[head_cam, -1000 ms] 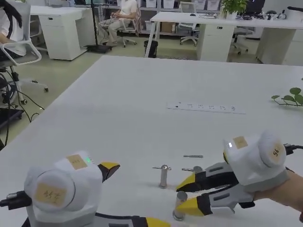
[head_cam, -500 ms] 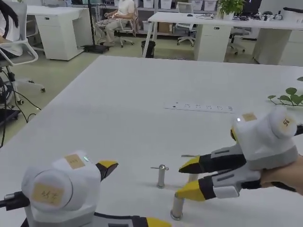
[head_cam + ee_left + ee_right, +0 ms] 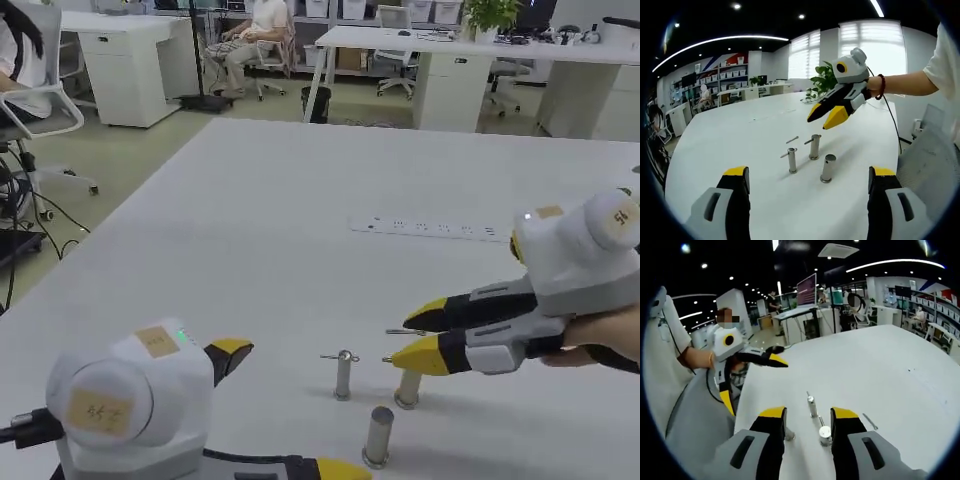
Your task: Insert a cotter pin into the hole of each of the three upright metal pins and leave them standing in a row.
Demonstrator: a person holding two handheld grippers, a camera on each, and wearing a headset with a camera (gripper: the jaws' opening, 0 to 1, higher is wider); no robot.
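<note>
White table (image 3: pixel 250 220) held three upright pins (image 3: pixel 407 388) — nearest pin (image 3: pixel 378 436) unfilled; right gripper (image 3: pixel 397 339), spread, empty, likely needed the loose cotter pin (image 3: pixel 792 140).

Head view looks down; gripper views (opposed) share the pins (image 3: pixel 814 146).

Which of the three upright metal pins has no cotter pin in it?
The metal pin nearest the camera in the head view: its top is bare, while the other two each carry a cotter pin crosswise.
</note>
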